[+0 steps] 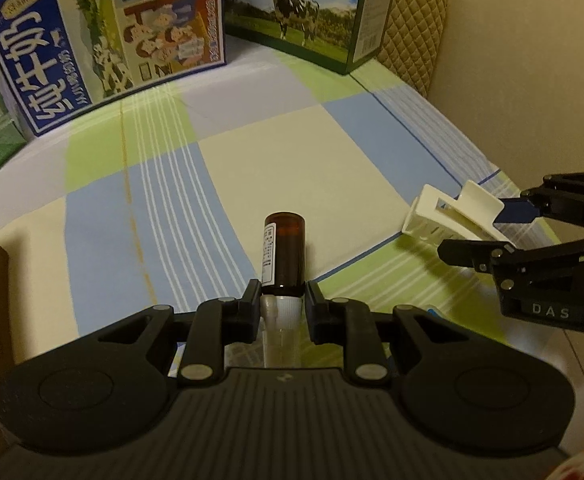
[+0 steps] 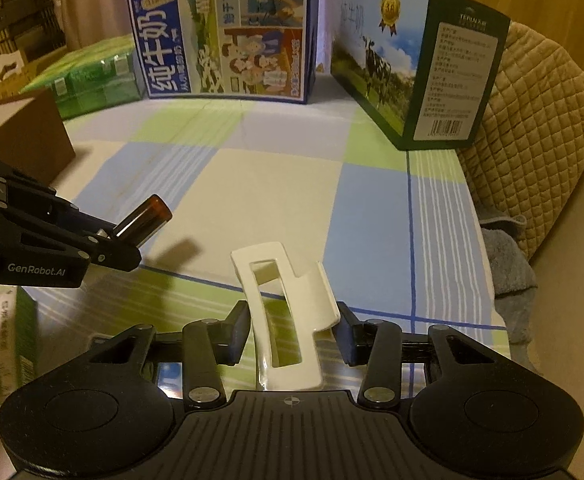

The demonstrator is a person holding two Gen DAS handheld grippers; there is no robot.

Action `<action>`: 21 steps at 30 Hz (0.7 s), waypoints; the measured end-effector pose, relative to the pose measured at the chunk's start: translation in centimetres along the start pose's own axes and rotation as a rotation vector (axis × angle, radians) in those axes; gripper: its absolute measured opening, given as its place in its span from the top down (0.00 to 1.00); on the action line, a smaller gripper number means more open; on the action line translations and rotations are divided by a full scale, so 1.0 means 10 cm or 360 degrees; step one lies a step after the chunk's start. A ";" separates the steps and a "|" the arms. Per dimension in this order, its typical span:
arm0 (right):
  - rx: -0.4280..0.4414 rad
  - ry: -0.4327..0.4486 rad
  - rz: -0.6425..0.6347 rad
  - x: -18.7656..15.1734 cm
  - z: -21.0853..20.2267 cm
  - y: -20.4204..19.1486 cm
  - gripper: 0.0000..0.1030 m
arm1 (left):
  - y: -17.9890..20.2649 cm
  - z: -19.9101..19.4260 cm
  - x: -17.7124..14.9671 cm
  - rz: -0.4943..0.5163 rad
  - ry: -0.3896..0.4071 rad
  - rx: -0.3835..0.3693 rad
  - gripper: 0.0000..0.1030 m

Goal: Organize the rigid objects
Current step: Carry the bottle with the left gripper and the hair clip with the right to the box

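**Both grippers loaded above the checked bedsheet**

Checked cloth (image 1: 252,152) in green, blue and cream covers the whole work surface, with a plain wall and a quilted cushion (image 2: 532,128) along its right edge. At the far side stand two large milk cartons: the blue carton (image 2: 228,36) and the green cow carton (image 2: 420,72), with a gap between them. A brown box (image 2: 24,132) sits at the left edge, beside green packs (image 2: 92,80).

Nearer, each hand-held tool carries one item clear of the cloth. The right gripper (image 2: 294,332) has its jaws clamped on the sides of a white hair claw clip (image 2: 288,312), which juts forward between the fingers. The left gripper (image 1: 283,300) is closed as tight as it goes on the neck of a small amber bottle (image 1: 284,248), just above its white cap, so the bottle's base points away from the tool.

Judging by the task, the step in hand is carrying both pieces to a tidy spot. To do it well, keep the two tools apart so bottle and clip do not knock together, hold the grip steady, and lower each item until it touches the cloth before letting go. The bottle, round and lying along the fingers, may roll once freed; setting it against a carton would likely stop that.
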State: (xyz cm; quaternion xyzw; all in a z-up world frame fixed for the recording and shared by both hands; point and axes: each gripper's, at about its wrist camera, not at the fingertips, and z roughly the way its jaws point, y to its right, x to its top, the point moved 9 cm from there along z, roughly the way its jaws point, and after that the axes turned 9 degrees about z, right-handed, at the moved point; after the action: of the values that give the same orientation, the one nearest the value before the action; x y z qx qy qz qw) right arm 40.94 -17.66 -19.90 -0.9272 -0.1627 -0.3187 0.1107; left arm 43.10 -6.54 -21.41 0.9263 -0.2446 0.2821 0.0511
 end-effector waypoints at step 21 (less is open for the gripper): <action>0.0170 0.0156 -0.0058 0.18 -0.73 -0.71 0.60 | -0.19 -1.11 -0.17 -0.0165 0.0199 0.0147 0.82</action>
State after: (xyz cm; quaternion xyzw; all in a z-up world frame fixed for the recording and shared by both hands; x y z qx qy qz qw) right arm 35.57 -12.93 -12.45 -0.9001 -0.1909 -0.3566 0.1621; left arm 37.29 -1.64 -13.01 0.9197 -0.1794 0.3471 0.0381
